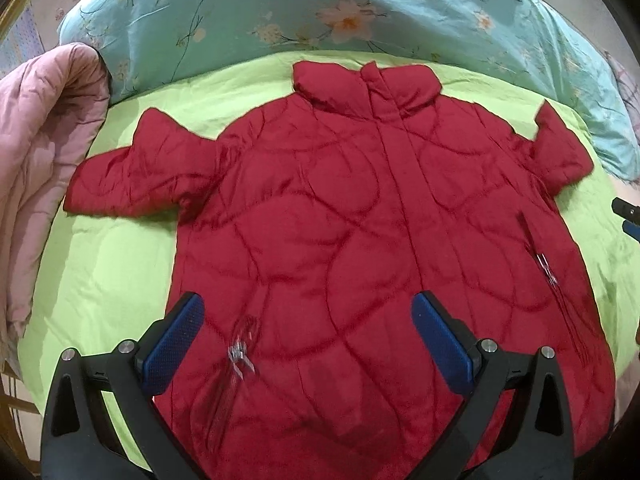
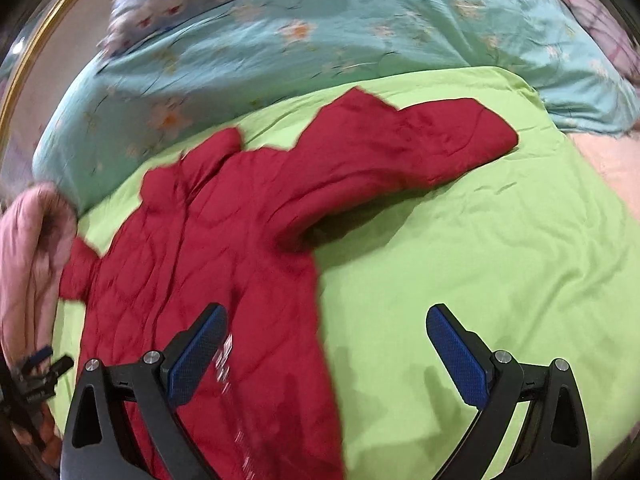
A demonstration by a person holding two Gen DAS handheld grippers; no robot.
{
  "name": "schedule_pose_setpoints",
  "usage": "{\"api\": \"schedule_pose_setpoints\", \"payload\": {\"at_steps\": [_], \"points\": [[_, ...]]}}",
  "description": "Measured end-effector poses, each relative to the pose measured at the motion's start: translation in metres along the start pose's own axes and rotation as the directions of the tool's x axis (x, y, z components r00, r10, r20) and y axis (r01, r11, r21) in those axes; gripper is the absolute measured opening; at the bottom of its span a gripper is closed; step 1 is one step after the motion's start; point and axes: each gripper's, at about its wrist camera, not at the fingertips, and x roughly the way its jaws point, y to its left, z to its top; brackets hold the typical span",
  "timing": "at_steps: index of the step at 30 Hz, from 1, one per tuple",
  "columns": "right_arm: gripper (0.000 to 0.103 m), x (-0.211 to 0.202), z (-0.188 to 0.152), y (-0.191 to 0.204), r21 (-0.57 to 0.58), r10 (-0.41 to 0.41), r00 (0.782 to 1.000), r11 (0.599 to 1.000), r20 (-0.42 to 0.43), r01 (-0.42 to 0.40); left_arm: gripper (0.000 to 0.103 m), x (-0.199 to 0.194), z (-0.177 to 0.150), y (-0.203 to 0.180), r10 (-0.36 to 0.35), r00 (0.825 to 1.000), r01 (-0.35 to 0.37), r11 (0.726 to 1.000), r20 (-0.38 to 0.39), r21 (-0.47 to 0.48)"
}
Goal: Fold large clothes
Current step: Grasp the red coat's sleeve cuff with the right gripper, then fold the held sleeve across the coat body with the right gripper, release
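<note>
The jacket (image 1: 360,220) lay flat, collar at twelve o'clock; left gripper (image 1: 308,312) and right gripper (image 2: 326,324) gaped wide, holding nothing.

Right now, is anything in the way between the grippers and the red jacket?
Nothing visible. The jacket lies flat on the green sheet, and both open grippers, left and right, hang right over it.

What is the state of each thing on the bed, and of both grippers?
Red jacket: spread flat, front up, closed, sleeves out, not folded.
Green sheet: spread under the jacket, slightly wrinkled.
Pink quilt: bunched beside the jacket.
Left gripper: open, empty.
Right gripper: open, empty.
</note>
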Motion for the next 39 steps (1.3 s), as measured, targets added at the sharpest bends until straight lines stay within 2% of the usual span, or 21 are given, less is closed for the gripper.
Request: {"api": "schedule_pose_setpoints", "payload": {"at_steps": [6, 10, 14, 16, 18, 20, 24, 26, 28, 29, 35, 39], "points": [[0.101, 0.037, 0.041, -0.044, 0.089, -0.049, 0.999, 0.995, -0.018, 0.05, 0.103, 0.018, 0.024, 0.005, 0.021, 1.0, -0.021, 1.0, -0.003, -0.023], [0.101, 0.058, 0.067, -0.075, 0.158, -0.026, 1.0, 0.987, -0.008, 0.027, 0.103, 0.034, 0.037, 0.008, 0.04, 0.999, -0.04, 0.999, -0.008, -0.033], [0.098, 0.079, 0.091, -0.113, 0.253, -0.05, 0.999, 0.967, 0.01, 0.045, 0.103, 0.046, 0.046, 0.012, 0.04, 0.999, -0.041, 0.998, -0.014, -0.048], [0.095, 0.09, 0.101, -0.134, 0.319, -0.055, 0.998, 0.946, 0.007, 0.05, 0.103, 0.053, 0.047, 0.013, 0.044, 0.999, -0.045, 0.998, -0.025, -0.053], [0.078, 0.101, 0.108, -0.153, 0.374, -0.067, 0.998, 0.925, -0.001, 0.063, 0.103, 0.061, 0.047, 0.013, 0.045, 0.998, -0.047, 0.997, -0.035, -0.057], [0.071, 0.115, 0.115, -0.17, 0.416, -0.061, 0.998, 0.907, -0.009, 0.059, 0.103, 0.07, 0.045, 0.011, 0.043, 0.997, -0.046, 0.997, -0.058, -0.054], [0.071, 0.141, 0.123, -0.195, 0.499, -0.044, 0.999, 0.865, -0.008, 0.042, 0.103, 0.084, 0.042, 0.005, 0.038, 0.995, -0.042, 0.998, -0.093, -0.04], [0.072, 0.149, 0.124, -0.208, 0.563, -0.021, 0.999, 0.826, 0.03, 0.0, 0.103, 0.088, 0.041, 0.002, 0.037, 0.994, -0.041, 0.999, -0.102, -0.031], [0.071, 0.154, 0.129, -0.213, 0.573, -0.032, 0.998, 0.819, 0.055, -0.006, 0.103, 0.091, 0.041, -0.001, 0.034, 0.994, -0.036, 0.999, -0.105, -0.024], [0.069, 0.155, 0.132, -0.213, 0.565, -0.044, 0.997, 0.825, 0.057, 0.004, 0.103, 0.092, 0.041, -0.002, 0.03, 0.994, -0.033, 0.999, -0.105, -0.024], [0.015, 0.148, 0.141, -0.2, 0.503, -0.098, 0.993, 0.863, 0.064, 0.053, 0.103, 0.092, 0.044, -0.006, 0.01, 0.995, -0.013, 1.0, -0.098, -0.024], [0.011, 0.123, 0.142, -0.176, 0.419, -0.114, 0.988, 0.906, 0.107, 0.059, 0.103, 0.086, 0.046, -0.009, 0.001, 0.996, -0.002, 1.0, -0.085, -0.013]]}}
